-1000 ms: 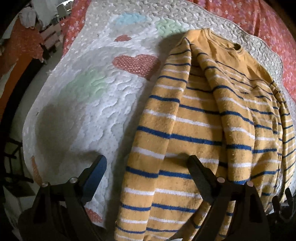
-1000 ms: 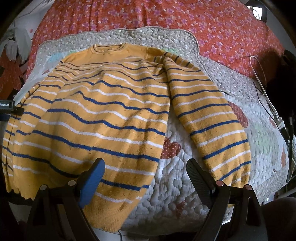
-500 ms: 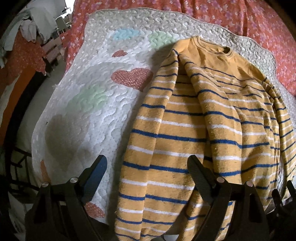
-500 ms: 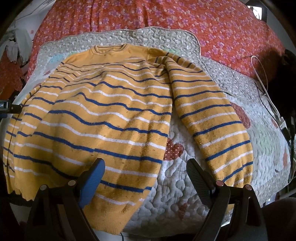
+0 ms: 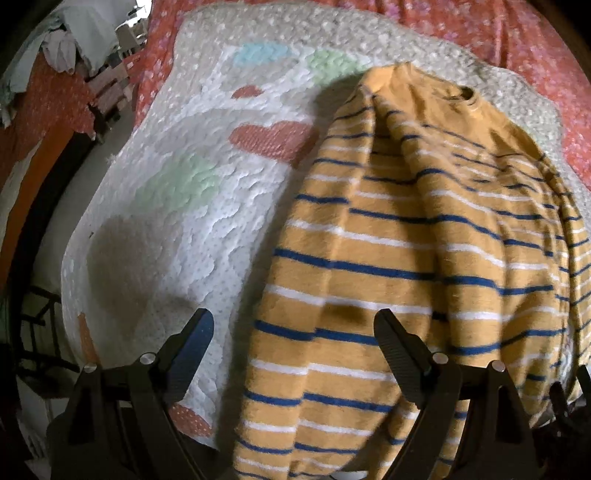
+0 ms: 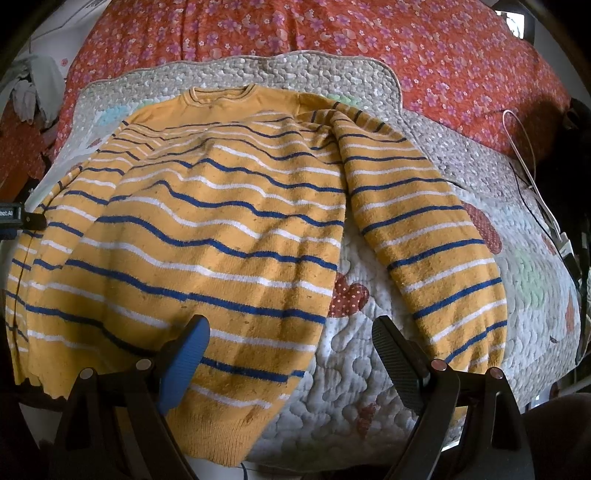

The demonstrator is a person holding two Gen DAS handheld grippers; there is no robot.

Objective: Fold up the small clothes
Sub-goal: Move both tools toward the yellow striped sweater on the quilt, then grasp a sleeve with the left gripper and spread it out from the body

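A small mustard-yellow sweater with blue and white stripes lies face up on a white quilted mat, collar at the far end. Its right sleeve lies spread out to the side. The sweater also shows in the left wrist view, where its left sleeve lies along the body. My left gripper is open and empty, above the left sleeve edge. My right gripper is open and empty, above the hem's right corner.
The mat, with heart and pastel patches, lies on a red floral bedspread. A white cable runs along the bed's right side. Clothes pile at the far left, beyond the mat's edge.
Both grippers have drawn back a little toward the near edge, so the sweater sits farther up in each view. Both stay open. The sweater has not visibly moved.
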